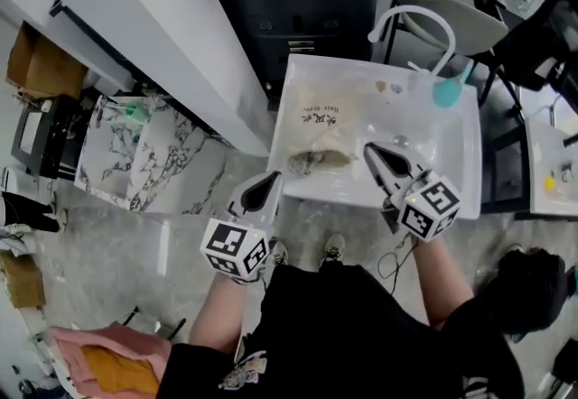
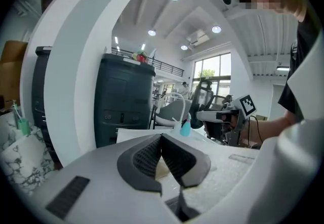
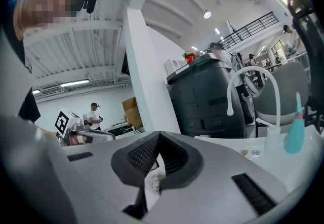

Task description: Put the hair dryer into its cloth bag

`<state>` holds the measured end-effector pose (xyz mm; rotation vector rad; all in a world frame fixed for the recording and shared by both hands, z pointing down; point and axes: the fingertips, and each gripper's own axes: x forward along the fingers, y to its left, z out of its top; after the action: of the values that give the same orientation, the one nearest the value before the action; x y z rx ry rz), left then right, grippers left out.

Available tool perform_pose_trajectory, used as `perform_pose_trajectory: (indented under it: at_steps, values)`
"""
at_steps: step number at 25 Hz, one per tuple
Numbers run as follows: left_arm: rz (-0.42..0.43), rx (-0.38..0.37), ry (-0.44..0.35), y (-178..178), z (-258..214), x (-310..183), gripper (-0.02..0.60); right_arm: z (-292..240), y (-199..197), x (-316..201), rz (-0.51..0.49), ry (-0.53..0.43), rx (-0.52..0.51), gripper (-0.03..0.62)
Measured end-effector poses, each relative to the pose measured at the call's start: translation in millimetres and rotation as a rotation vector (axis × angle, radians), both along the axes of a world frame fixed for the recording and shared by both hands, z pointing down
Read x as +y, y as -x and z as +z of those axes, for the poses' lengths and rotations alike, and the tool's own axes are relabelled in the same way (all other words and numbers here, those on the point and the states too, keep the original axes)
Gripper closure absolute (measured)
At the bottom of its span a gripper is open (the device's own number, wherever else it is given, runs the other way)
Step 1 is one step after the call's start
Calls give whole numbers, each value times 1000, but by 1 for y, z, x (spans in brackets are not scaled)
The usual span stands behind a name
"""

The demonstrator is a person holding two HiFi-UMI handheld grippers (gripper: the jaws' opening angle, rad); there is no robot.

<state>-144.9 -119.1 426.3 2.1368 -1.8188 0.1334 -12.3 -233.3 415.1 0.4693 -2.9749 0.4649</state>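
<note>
With no hair dryer lying loose, I judge it inside the cream printed cloth bag lying cinched on the white bench, my left gripper and right gripper hovering near, jaws pressed together, empty: task nearly finished.

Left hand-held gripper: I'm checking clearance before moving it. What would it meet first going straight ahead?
Probably the white table, near the cloth bag lying on it, though depth is unclear.
</note>
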Motion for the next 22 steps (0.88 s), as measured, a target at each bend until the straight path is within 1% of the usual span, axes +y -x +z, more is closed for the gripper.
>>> perform_pose_trajectory:
  at_steps: [6, 9, 12, 16, 22]
  values:
    - [-47, -4, -4, 13, -3, 42, 578, -2, 19, 31, -27, 12, -8, 595]
    - [-44, -4, -10, 18, -4, 65, 578, -3, 26, 54, -24, 1, 1, 595]
    - [-28, -7, -19, 22, -5, 90, 578, -6, 31, 81, 4, -18, 9, 595]
    - [30, 1, -37, 15, -14, 123, 578, -20, 22, 123, 53, -39, 13, 595]
    - [139, 6, -66, -12, -23, 160, 578, -31, -14, 178, 169, -63, 18, 595]
